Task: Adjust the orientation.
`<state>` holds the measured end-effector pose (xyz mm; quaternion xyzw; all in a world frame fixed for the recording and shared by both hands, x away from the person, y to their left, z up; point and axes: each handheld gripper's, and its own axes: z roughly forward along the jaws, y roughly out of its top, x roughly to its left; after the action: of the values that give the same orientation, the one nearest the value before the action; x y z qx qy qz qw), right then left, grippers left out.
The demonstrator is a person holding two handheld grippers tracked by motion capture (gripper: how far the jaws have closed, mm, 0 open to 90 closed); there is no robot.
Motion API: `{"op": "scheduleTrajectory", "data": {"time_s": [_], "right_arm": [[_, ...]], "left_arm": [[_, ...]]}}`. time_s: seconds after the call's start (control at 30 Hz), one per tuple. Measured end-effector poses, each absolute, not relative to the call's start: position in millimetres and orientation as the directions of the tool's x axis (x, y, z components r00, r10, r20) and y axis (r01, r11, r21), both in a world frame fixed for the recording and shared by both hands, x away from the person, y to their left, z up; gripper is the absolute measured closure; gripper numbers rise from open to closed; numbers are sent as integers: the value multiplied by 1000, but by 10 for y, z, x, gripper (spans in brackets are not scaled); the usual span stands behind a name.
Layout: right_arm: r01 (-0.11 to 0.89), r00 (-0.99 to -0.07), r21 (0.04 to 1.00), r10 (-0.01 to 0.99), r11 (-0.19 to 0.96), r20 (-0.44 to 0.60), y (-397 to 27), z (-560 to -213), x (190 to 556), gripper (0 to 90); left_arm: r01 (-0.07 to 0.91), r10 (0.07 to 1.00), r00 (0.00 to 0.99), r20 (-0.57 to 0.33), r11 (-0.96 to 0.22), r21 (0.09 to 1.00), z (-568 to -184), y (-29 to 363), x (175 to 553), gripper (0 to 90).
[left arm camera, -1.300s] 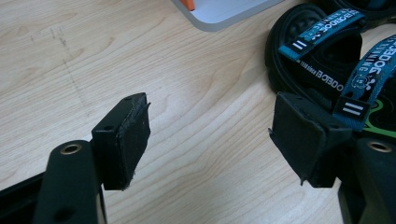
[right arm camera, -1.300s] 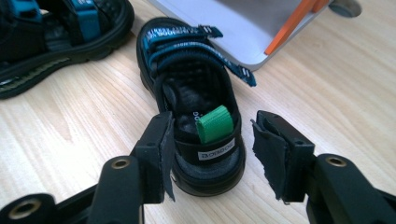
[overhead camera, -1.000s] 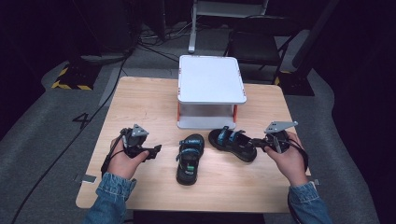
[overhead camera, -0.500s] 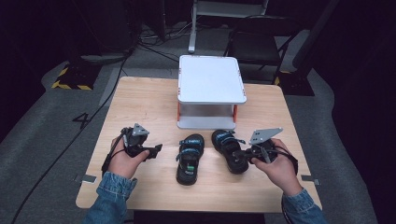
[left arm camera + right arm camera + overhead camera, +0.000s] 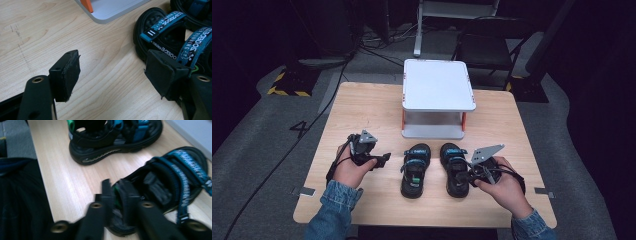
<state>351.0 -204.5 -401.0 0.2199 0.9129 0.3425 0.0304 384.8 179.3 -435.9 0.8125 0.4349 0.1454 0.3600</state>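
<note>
- The right gripper [image 5: 470, 175] sat at the heel of the right sandal [image 5: 454, 169], its jaws set on either side of the heel rim in the right gripper view; they had just been opening a little, so the pads looked eased off the rim and no longer pinching it.
- The left gripper [image 5: 384, 159] rested just left of the left sandal [image 5: 413, 169], its jaws spread wide over bare wood with nothing between them.
- Both sandals lay side by side on the desk [image 5: 362, 110], just in front of the white stand [image 5: 438, 85], toes toward the stand and heels toward the person.
- The desk was pale wood with fine grain; the stand had a white top and base joined by orange posts.
- Beyond the stand, the room was dark, with grey floor covering, black cables [image 5: 377, 47], a black chair [image 5: 484, 42] and yellow-black hazard tape [image 5: 287, 85] off the desk's far left corner.
- Each sandal was black with a chunky treaded sole and blue straps bearing white lettering; a green tab showed at the heel.
- The person's sleeves were blue denim.
</note>
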Motion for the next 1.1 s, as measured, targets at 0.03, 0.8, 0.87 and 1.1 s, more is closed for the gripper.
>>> {"op": "scheduleTrajectory", "data": {"time_s": [0.03,0.8,0.87,1.1], "right_arm": [[385,-896,656,432,649,97,-2057,-3998,3510,733],[495,-832,654,529,572,167,-1451,-4262,3682,900],[493,-827,643,545,586,137,-1460,-4247,3678,900],[557,-737,632,672,539,76,-1711,-4160,3582,658]], "left_arm": [[599,811,581,-70,-368,711,-4355,1794,3849,284],[628,842,535,-70,-341,700,-4399,1993,3653,283],[624,840,537,-71,-340,703,-4396,1998,3651,284],[607,831,551,-72,-341,718,-4313,2092,3710,284]]}}
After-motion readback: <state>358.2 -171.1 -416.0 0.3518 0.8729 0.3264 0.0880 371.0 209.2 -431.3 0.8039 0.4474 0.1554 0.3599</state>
